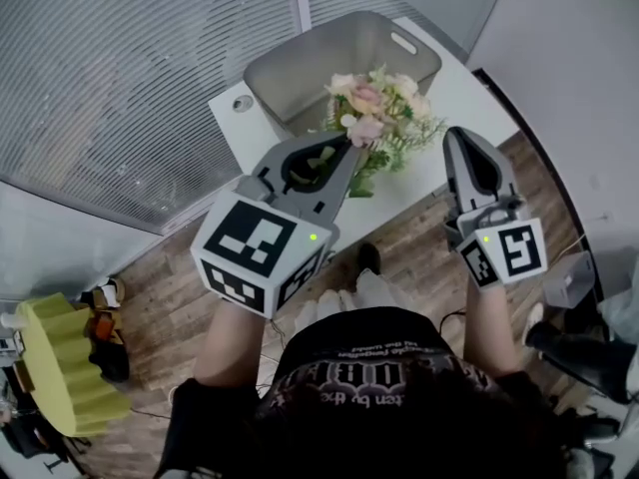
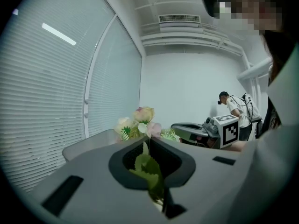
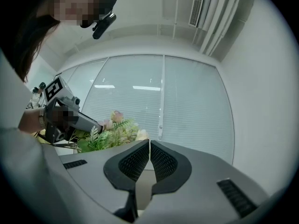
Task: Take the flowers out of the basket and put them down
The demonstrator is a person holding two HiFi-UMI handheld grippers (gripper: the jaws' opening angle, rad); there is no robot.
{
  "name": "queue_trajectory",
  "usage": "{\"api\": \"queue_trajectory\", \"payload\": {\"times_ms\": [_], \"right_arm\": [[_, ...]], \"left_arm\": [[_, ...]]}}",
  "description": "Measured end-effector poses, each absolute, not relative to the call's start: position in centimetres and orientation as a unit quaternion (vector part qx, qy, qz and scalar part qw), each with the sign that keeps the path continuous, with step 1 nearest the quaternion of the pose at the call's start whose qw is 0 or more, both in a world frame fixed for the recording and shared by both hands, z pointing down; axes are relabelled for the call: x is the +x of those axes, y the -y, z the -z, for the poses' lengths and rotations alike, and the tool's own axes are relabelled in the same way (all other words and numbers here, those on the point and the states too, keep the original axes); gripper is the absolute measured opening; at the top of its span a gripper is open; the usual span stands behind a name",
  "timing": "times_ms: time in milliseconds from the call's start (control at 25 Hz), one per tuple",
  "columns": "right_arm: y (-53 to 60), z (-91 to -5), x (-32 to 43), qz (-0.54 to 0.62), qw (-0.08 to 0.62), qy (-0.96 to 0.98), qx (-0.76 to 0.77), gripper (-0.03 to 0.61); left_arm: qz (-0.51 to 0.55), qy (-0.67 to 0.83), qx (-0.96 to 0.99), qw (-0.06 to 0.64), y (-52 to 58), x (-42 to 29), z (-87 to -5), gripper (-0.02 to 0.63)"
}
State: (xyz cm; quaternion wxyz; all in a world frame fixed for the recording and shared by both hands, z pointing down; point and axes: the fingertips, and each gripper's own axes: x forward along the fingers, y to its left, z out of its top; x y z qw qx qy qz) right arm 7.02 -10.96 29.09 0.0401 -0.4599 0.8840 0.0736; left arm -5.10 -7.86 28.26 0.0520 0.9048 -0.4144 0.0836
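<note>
Left tongs (image 1: 348, 142) clamp flowers (image 1: 376, 109), stem seemingly lengthwise, blooms pointing away.

head view steeply down, both gripper views roughly level, all share flowers (image 1: 377, 108)

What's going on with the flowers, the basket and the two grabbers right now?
flowers: out of the basket, held in the air by the stem.
basket: upright on the table, looks empty.
left gripper: shut on the flowers.
right gripper: shut, holding nothing.
</note>
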Motion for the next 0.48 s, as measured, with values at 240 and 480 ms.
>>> {"api": "queue_trajectory", "payload": {"times_ms": [240, 480], "right_arm": [[7.8, -30.6, 7.3, -0.079, 0.036, -0.877, -0.472, 0.029], [8.4, -27.9, 8.5, -0.083, 0.021, -0.874, -0.479, 0.029]], "left_arm": [[-0.108, 0.404, 0.907, 0.046, 5.0, -5.3, -32.3, 0.011], [-0.119, 0.401, 0.908, 0.034, 6.2, -5.1, -34.4, 0.011]]}}
